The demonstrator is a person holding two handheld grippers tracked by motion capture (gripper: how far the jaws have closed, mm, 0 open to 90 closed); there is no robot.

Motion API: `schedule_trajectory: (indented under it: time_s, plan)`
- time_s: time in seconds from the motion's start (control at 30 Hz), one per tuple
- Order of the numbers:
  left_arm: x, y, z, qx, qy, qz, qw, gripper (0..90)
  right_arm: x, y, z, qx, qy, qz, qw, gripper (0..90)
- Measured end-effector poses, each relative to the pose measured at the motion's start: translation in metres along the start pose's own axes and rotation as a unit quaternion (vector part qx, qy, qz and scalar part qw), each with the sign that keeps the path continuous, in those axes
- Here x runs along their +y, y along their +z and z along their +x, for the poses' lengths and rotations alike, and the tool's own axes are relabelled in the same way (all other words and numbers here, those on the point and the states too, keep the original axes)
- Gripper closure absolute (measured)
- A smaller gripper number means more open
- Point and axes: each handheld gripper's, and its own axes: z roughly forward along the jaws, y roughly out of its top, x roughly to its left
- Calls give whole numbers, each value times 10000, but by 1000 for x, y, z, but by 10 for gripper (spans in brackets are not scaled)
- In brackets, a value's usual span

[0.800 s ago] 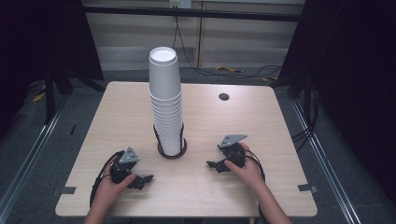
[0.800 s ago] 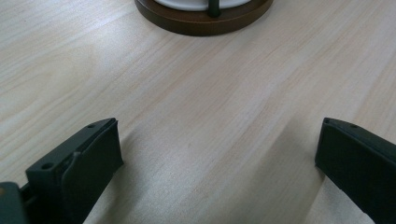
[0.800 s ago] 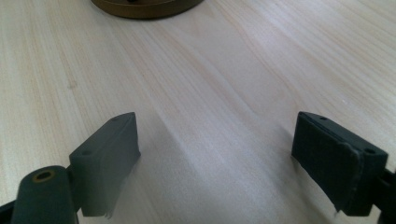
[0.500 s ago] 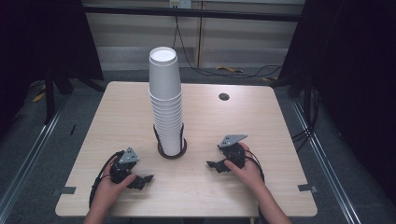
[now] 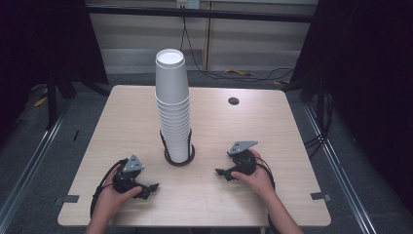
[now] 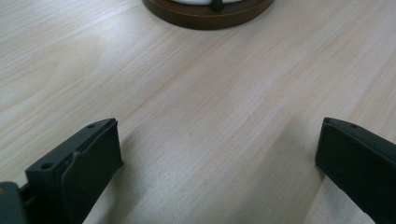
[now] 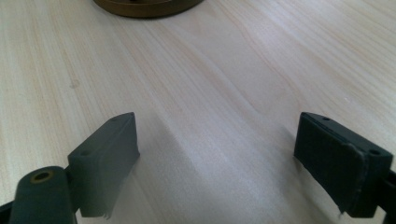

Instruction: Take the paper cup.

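Note:
A tall stack of white paper cups (image 5: pixel 174 107) stands in a dark round holder (image 5: pixel 179 158) at the table's middle. My left gripper (image 5: pixel 146 190) rests on the wood near the front left, held by a hand, jaws wide open with bare table between them (image 6: pixel 219 154). The holder's brown base (image 6: pixel 208 11) lies ahead of it. My right gripper (image 5: pixel 221 173) sits on the table to the right of the holder, also open with nothing between its jaws (image 7: pixel 215 154). The holder's rim (image 7: pixel 147 7) shows at the top of that view.
A small dark round hole or disc (image 5: pixel 233 101) lies near the table's far right. The light wooden table (image 5: pixel 272 126) has bare wood around the holder. Black frame posts and cables stand beyond the far edge.

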Motion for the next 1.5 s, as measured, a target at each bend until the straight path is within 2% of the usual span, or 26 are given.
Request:
schedule_trajectory:
  time_s: [0.13,0.23,0.27,0.3,0.4,0.6,0.67,0.77,0.87,0.93,1.07,1.13,1.23,1.37,1.43,1.5]
  plan:
    - [1,-3,1,54,53,68,9999,0,3,-2,4,-14,8,120,9999,142]
    - [3,-5,2,26,-56,-66,10000,0,6,-3,6,-1,-28,72,10000,144]
    - [6,-7,4,-89,-197,-180,9996,0,11,-4,8,46,-4,31,10000,151]
    - [8,-8,4,-127,-229,-229,9994,0,13,-5,9,18,-38,24,10000,153]
    - [15,-12,5,-272,-205,-268,9991,0,20,-7,12,5,-140,15,9999,153]
    - [29,-21,7,-499,-320,-344,9976,0,39,-17,14,-8,-234,-91,9997,160]
    - [32,-24,7,-575,-323,-354,9972,0,42,-18,13,38,-215,-121,9997,160]
    - [41,-33,10,-657,-339,-346,9967,6,57,-25,14,273,-84,-324,9991,156]
    - [45,-39,11,-806,-442,-421,9949,16,66,-30,14,318,-66,-408,9986,154]
    - [48,-42,12,-801,-474,-390,9949,18,71,-33,14,321,-77,-441,9985,152]
    - [54,-47,13,-844,-497,-372,9945,19,81,-38,13,457,61,-594,9972,152]
    - [61,-52,15,-796,-384,-283,9957,26,85,-40,12,482,98,-643,9967,152]
    - [68,-58,18,-808,-353,-251,9958,45,92,-42,11,543,182,-718,9958,152]
    - [81,-66,22,-734,-306,-279,9964,65,104,-45,11,512,79,-751,9958,152]
    - [89,-69,24,-755,-281,-310,9963,65,111,-48,11,568,84,-798,9952,149]
    - [96,-73,25,-724,-250,-330,9965,65,119,-52,11,503,38,-803,9955,149]
